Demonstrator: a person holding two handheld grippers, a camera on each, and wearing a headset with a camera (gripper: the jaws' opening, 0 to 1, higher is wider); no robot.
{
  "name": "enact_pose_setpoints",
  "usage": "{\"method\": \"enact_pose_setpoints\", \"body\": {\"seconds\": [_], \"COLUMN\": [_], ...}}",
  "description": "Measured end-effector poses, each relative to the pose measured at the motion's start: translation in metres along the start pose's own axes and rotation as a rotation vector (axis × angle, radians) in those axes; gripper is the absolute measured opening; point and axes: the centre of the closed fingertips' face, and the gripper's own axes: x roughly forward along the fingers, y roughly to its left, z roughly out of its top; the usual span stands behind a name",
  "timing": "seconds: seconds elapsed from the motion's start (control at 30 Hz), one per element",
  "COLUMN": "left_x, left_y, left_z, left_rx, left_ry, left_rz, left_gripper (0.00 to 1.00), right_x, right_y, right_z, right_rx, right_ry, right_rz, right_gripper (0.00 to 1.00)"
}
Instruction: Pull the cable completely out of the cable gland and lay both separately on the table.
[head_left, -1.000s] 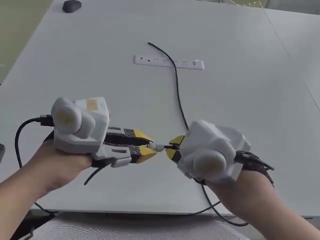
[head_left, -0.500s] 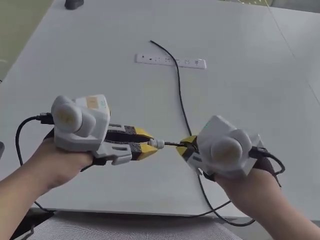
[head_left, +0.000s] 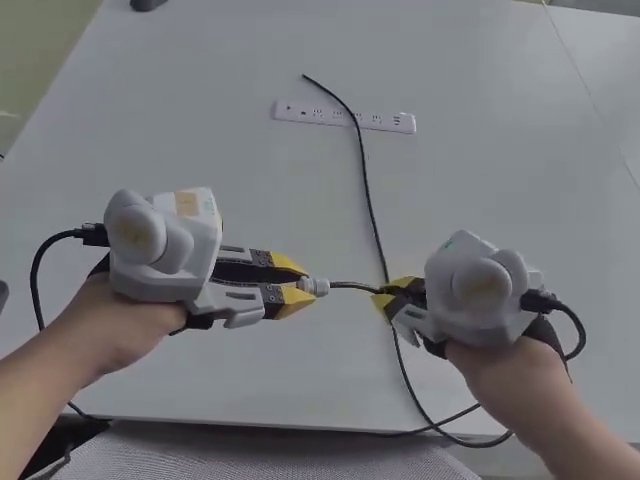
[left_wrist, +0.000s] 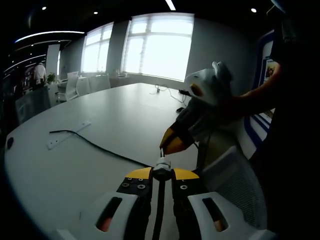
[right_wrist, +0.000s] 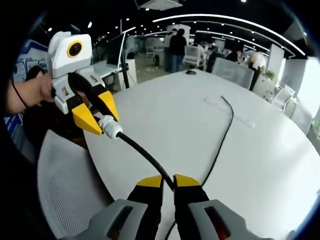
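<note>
Above the near part of the white table, my left gripper (head_left: 298, 290) is shut on a small white cable gland (head_left: 313, 287). A black cable (head_left: 352, 288) runs out of the gland to my right gripper (head_left: 388, 296), which is shut on it. In the right gripper view the gland (right_wrist: 110, 127) sits at the left gripper's yellow tips, and the cable (right_wrist: 143, 152) curves down to my right gripper (right_wrist: 168, 181). In the left gripper view the gland (left_wrist: 161, 168) is clamped between the jaws of my left gripper (left_wrist: 161, 173). Both grippers are held above the tabletop.
A white power strip (head_left: 344, 117) lies at the table's middle, and the black cable (head_left: 368, 195) runs past it toward the grippers. The table's near edge (head_left: 300, 425) is just below the hands. A dark object (head_left: 148, 4) sits at the far left. People and chairs stand in the room beyond.
My right gripper has moved to the right, away from the left one, and a longer stretch of black cable now shows between the gland and the right jaws. The left gripper has stayed put.
</note>
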Motion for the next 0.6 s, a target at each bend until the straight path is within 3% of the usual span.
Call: {"method": "enact_pose_setpoints", "body": {"seconds": [0.27, 0.43, 0.53, 0.6], "left_x": [0.001, 0.004, 0.007, 0.009], "left_y": [0.000, -0.003, -0.005, -0.006], "left_z": [0.000, 0.000, -0.002, -0.003], "left_rx": [0.001, 0.003, 0.010, 0.015], "left_ry": [-0.001, 0.001, 0.009, 0.015], "left_rz": [0.002, 0.000, -0.003, -0.004], "left_gripper": [0.15, 0.15, 0.15, 0.15], "right_x": [0.004, 0.007, 0.008, 0.009], "right_y": [-0.020, -0.027, -0.027, -0.031], "right_z": [-0.022, -0.035, -0.040, -0.045], "right_rx": [0.200, 0.300, 0.404, 0.409], "right_ry": [0.006, 0.016, 0.011, 0.019], "right_rz": [-0.002, 0.000, 0.019, 0.007], "right_gripper": [0.03, 0.03, 0.03, 0.03]}}
